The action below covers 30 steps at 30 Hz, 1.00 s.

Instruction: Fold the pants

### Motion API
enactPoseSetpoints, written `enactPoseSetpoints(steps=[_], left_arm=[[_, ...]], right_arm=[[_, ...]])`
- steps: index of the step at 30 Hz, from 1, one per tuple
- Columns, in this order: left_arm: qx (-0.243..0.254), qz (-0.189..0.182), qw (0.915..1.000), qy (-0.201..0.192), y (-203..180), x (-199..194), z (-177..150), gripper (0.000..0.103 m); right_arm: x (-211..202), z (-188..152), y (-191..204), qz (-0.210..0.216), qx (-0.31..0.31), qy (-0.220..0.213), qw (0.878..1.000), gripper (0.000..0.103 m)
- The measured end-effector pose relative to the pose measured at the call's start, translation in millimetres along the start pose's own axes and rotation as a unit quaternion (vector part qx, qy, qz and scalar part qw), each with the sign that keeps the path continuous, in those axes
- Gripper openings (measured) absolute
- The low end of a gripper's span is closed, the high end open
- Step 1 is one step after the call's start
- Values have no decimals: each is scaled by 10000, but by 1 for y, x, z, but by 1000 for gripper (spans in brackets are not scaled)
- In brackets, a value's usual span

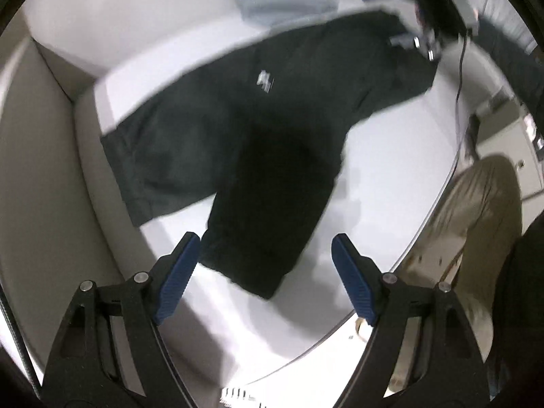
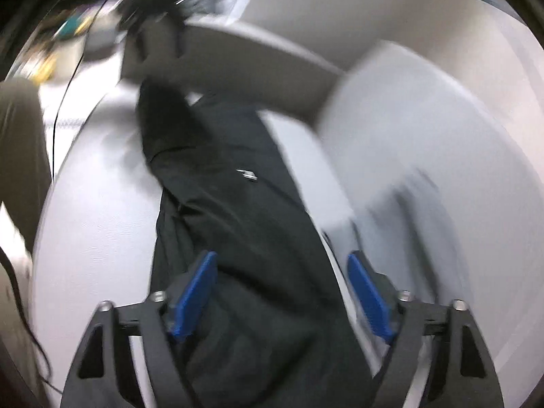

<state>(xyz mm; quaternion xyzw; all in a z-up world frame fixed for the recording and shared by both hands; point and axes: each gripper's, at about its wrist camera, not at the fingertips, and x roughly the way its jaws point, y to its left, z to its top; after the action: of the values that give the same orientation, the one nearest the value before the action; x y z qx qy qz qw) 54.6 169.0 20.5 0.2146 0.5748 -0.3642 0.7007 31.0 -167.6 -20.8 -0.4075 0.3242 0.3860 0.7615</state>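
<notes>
1. the black pants lie spread on the white table, with one leg running toward the far left edge and the other coming down toward the near edge. no fold looks finished. judging from this, the task is early or between folds.

2. the left tool hangs above the hem of the nearer leg with its blue pads set wide and nothing held between them. the right tool is likewise wide open above the cloth. the fabric shows between its fingers, but the pads do not press on it.

3. both views are smeared with motion blur. a grab made in that state could close on only the top layer, or beside the hem, and the leg would then drag crooked.

4. the far leg lies just at the table's back left edge. a hard pull could slide the cloth off there.

5. in the right wrist view the cloth is bunched in ridges under the tool. folding over those ridges would trap wrinkles and leave the fold uneven.

6. a dark cable hangs near the far end of the pants, beside the other tool. a wide sweep might snag it.

7. a person's tan trouser leg stands close to the table edge, leaving little room for a sweep on that side.
</notes>
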Motion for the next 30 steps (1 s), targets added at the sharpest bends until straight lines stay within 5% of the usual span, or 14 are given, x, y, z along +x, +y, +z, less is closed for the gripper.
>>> enactPoseSetpoints(steps=[3,10,11,13,14,15,17,21,24,30], left_arm=[[120,83,9990,415,11,27,16,77],[164,105,9965,811,29,74,24,74],[200,72,9968,766,29,76,23,67],[327,66,9971,690,25,76,21,9],[437,227,9970,589,22,73,19,5],[547,327,9966,516,20,71,18,4],[698,540,9956,309,15,59,15,4],[743,934,9927,-161,13,27,14,2],[697,1579,9837,-496,23,4,24,2],[633,2665,9607,-457,39,2,75,2]], right_arm=[[53,17,-18,260,-441,571,9971,72],[130,24,-32,725,-159,1267,9892,70],[137,20,-32,813,-69,1381,9871,67],[147,15,-32,1101,149,1578,9812,51],[148,15,-33,1239,337,1582,9790,39],[145,16,-34,1311,451,1534,9784,19],[141,16,-33,1095,488,1515,9812,5],[128,16,-26,725,737,1293,9862,2],[109,14,-34,406,1292,864,9870,2],[103,11,-59,13,2140,618,9749,2]])
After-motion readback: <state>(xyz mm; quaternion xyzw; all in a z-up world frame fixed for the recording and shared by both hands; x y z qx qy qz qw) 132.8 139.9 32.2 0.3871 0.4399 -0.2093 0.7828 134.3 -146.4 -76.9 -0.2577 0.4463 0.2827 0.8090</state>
